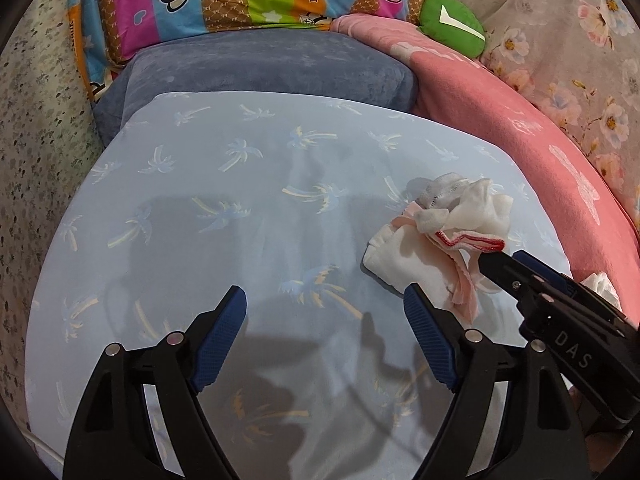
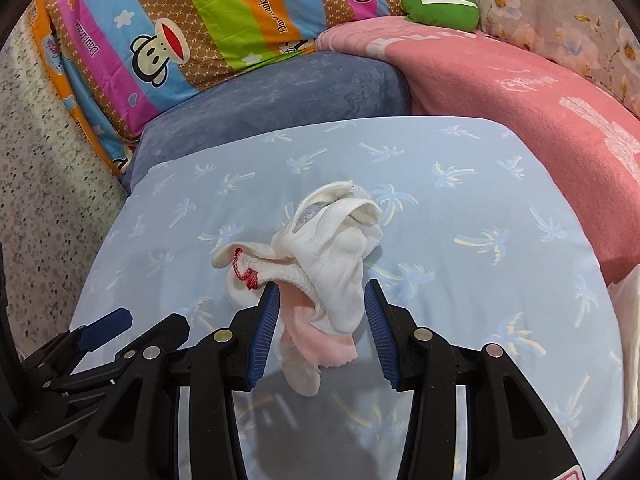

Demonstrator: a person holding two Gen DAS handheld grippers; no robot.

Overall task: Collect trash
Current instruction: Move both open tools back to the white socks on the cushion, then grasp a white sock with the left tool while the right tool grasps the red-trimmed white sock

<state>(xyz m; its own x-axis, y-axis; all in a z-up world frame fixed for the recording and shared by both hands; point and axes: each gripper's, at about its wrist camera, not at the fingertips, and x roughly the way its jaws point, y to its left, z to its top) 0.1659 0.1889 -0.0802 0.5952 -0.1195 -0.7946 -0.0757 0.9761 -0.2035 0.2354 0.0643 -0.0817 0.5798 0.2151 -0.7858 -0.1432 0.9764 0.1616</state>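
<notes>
A crumpled bundle of white cloth with red stitched trim and a pink piece (image 2: 320, 256) lies on a light blue sheet with palm prints (image 2: 480, 200). My right gripper (image 2: 320, 292) is open, its blue-padded fingers on either side of the bundle's near end. The bundle also shows in the left wrist view (image 1: 440, 232), at the right. My left gripper (image 1: 324, 300) is open and empty over the bare sheet (image 1: 240, 200), left of the bundle. The right gripper's fingers (image 1: 520, 268) reach the bundle from the right in that view.
A grey-blue cushion (image 2: 280, 88) lies beyond the sheet. A striped monkey-print pillow (image 2: 180, 20) and a green plush (image 2: 440, 0) sit behind it. A pink blanket (image 2: 520, 100) lies to the right. A white crumpled item (image 1: 600, 284) rests at the blanket's edge.
</notes>
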